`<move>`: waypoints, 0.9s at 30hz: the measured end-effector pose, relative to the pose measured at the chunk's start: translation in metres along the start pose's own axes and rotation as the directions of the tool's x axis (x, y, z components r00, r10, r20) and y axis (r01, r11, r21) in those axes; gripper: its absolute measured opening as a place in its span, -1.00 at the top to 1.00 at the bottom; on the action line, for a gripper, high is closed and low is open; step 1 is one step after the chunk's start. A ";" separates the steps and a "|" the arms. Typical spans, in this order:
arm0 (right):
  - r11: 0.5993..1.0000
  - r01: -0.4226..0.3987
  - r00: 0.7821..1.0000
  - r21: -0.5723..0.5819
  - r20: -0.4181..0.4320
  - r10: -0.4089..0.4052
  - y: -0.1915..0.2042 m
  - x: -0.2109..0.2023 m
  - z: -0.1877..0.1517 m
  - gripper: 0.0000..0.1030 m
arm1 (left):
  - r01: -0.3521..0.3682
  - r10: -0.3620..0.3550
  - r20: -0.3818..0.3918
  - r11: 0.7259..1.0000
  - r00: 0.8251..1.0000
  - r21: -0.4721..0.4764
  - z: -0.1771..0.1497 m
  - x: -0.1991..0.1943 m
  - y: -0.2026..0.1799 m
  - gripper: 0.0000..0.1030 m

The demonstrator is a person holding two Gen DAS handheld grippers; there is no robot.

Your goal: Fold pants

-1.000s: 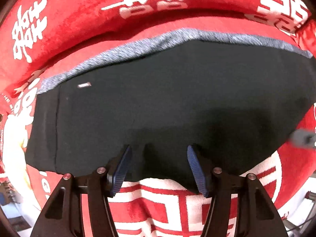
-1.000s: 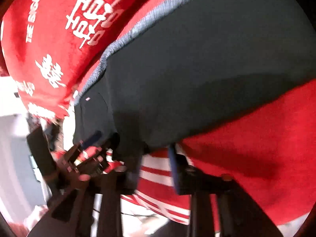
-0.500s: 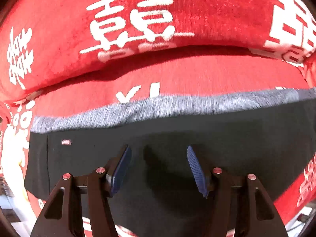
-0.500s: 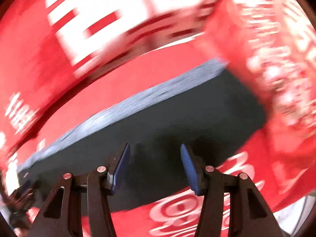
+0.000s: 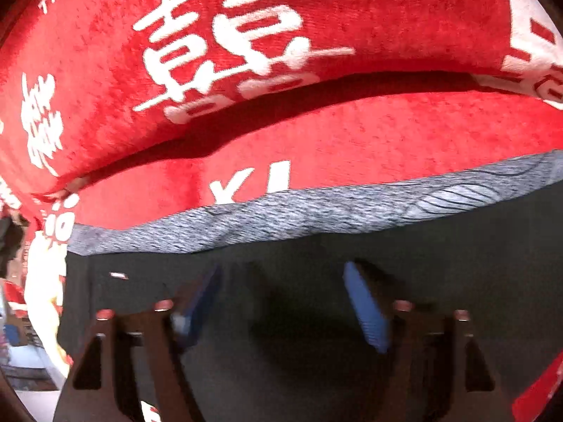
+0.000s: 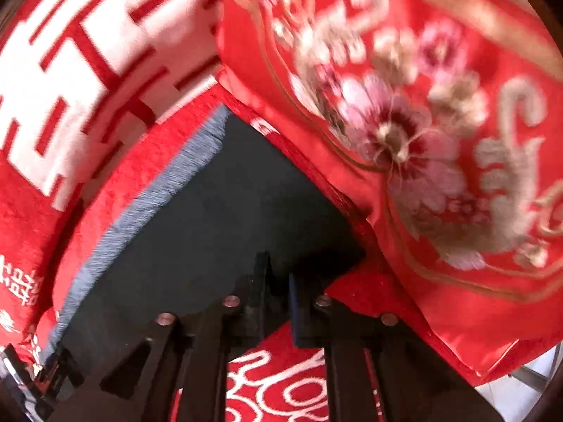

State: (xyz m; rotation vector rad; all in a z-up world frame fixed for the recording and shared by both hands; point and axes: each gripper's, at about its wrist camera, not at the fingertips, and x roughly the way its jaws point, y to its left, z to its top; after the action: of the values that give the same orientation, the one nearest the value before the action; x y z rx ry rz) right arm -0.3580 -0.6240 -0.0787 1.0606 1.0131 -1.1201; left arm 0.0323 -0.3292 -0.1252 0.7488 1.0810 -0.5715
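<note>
**Two grippers over the dark pants**

The left gripper (image 5: 281,302) points down at the black pants (image 5: 316,334). Its two blue pads (image 5: 366,309) stand wide apart. Its jaws have just been opening, and the pads do not press on the cloth, which only lies under them. The right gripper (image 6: 278,299) has its pads close together with a thin gap. Its jaws have just been closing. They sit at the pants' edge at about 6 o'clock in the right view, but I cannot tell if any cloth is pinched between them.

The pants lie flat on a red blanket (image 5: 352,140) with big white signs. The grey waistband (image 5: 299,211) runs from 9 o'clock to 3 o'clock in the left view. In the right view it runs from 8 o'clock up toward 12 o'clock (image 6: 147,204). A red flowered cushion (image 6: 404,133) covers the side from 1 to 4 o'clock, touching the pants' corner.

I think the pants are already folded into a neat dark block, since their edges look straight. Maybe one more fold or a tidy-up is left.

A second ago, the left view showed the whole dark block, with the waistband high up. Now the waistband sits lower, near the middle. In the right view the cushion was not there a second ago, and now it fills a big part.
</note>
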 end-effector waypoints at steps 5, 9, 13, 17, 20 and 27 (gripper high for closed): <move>0.990 0.099 0.994 -0.102 0.051 -0.094 0.024 -0.034 -0.018 0.08 | 0.052 -0.053 -0.026 0.998 0.998 -0.027 -0.001 -0.003 0.015 -0.55; 0.955 0.010 1.000 -0.296 0.007 -0.009 0.081 -0.045 -0.059 -0.24 | 0.063 -0.063 -0.025 0.998 0.998 -0.020 -0.018 -0.008 0.028 -0.55; 0.890 -0.161 0.985 -0.427 -0.131 0.116 0.161 -0.028 -0.105 -0.24 | 0.057 -0.059 -0.027 0.997 0.998 -0.055 -0.037 -0.018 0.062 -0.55; 0.787 -0.301 0.950 -0.538 -0.242 0.198 0.247 -0.017 -0.149 -0.24 | 0.025 -0.029 -0.028 0.991 0.999 -0.133 -0.053 -0.020 0.120 -0.55; 0.699 -0.391 0.916 -0.599 -0.327 0.231 0.305 -0.014 -0.177 -0.24 | -0.005 0.001 -0.025 0.984 1.000 -0.176 -0.063 -0.017 0.161 -0.55; 0.423 -0.558 0.830 -0.714 -0.486 0.275 0.467 -0.010 -0.235 -0.24 | -0.039 0.031 -0.037 0.971 0.999 -0.235 -0.088 0.014 0.239 -0.55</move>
State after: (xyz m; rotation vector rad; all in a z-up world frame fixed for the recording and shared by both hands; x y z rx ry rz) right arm 0.0803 -0.3406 -0.0545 0.5968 1.2305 0.0561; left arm 0.1630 -0.1122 -0.1007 0.5700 1.1414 -0.3933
